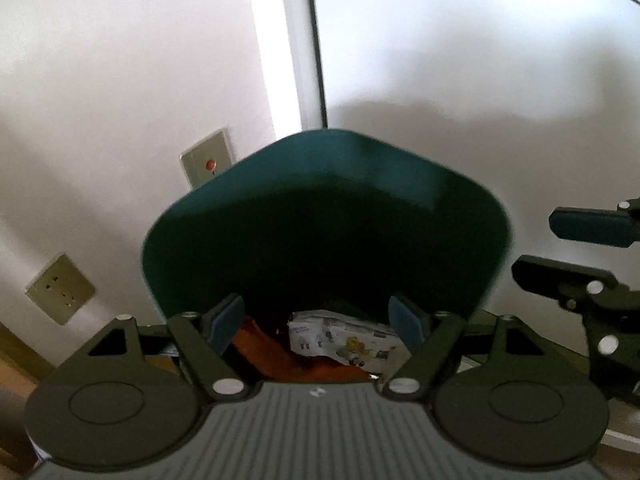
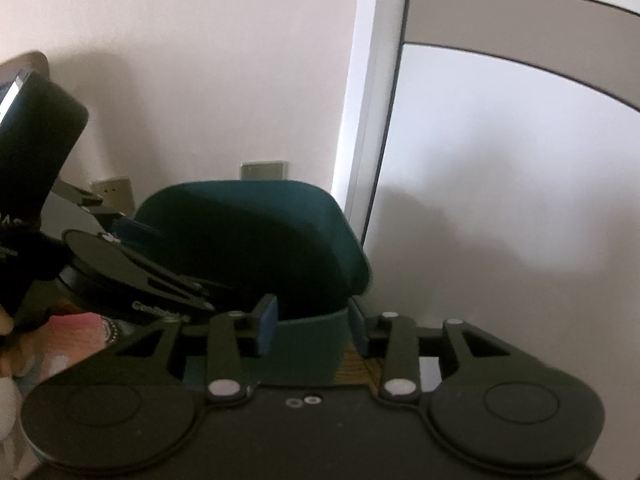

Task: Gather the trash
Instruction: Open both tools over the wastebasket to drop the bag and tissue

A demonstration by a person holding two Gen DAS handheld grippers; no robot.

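A dark green trash bin (image 1: 328, 216) stands against the wall. In the left wrist view it holds a crumpled printed white wrapper (image 1: 344, 340) and an orange piece (image 1: 272, 352). My left gripper (image 1: 316, 324) is open and empty over the bin's mouth. My right gripper (image 2: 314, 324) is open at the bin's near right rim (image 2: 312, 332), with the rim between its fingers and not pinched. The right gripper also shows at the right edge of the left wrist view (image 1: 576, 248). The left gripper shows at the left of the right wrist view (image 2: 132, 264).
A white wall is close behind the bin, with two sockets (image 1: 60, 288) and a panel with a red button (image 1: 208, 160). A white door frame (image 2: 368, 120) rises behind the bin. Wood floor (image 2: 360, 364) shows beside it.
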